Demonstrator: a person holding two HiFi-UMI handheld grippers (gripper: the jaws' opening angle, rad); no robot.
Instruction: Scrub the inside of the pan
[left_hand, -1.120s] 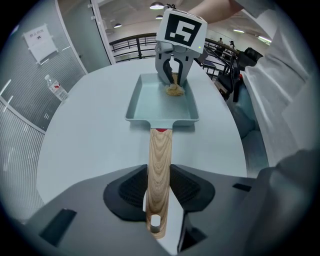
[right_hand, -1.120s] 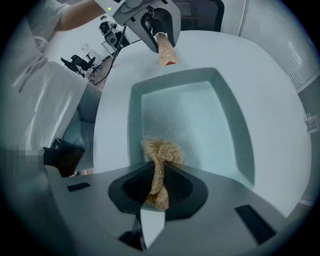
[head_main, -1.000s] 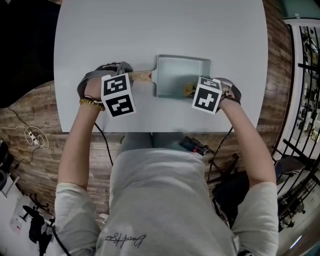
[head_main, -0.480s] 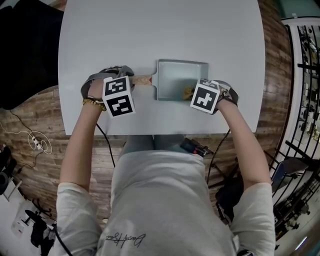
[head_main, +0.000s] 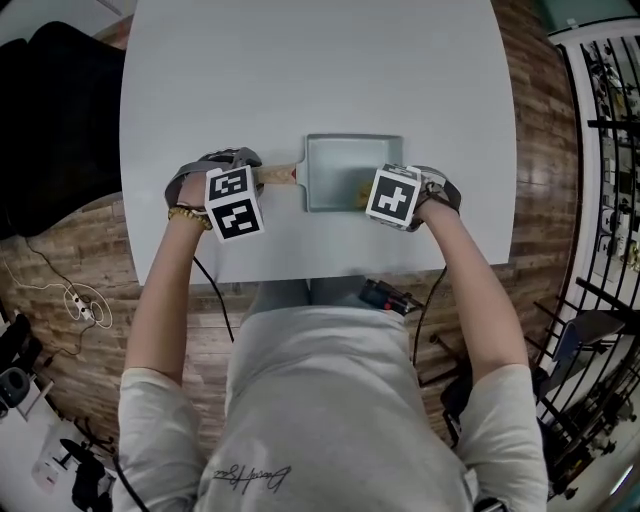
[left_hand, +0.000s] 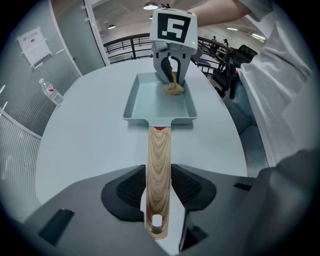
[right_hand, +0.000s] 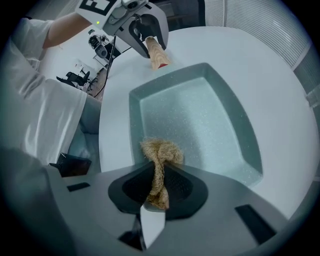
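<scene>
A pale teal rectangular pan (head_main: 345, 160) with a wooden handle (head_main: 281, 176) lies on the light grey table (head_main: 320, 70). My left gripper (head_main: 262, 176) points down over the handle (left_hand: 158, 165). Its jaws have just been opening, and the pads still lie against both sides of the handle. My right gripper (head_main: 368, 190) is shut on a tan fibre scrubber (right_hand: 160, 155), whose bunched end rests on the pan's floor (right_hand: 200, 120) near the corner closest to me. In the left gripper view the scrubber (left_hand: 174, 89) sits under the right gripper (left_hand: 173, 80) at the pan's far end.
The table's front edge (head_main: 300, 275) runs just below both hands. Wooden floor (head_main: 60, 250) surrounds the table, with a black metal rack (head_main: 600, 150) at the right. A water bottle (left_hand: 50, 91) stands at the left in the left gripper view.
The head view has drifted, so pan and hands sit a little higher and further left in it. The right gripper has rolled slightly. Both hands keep their places at the pan.
</scene>
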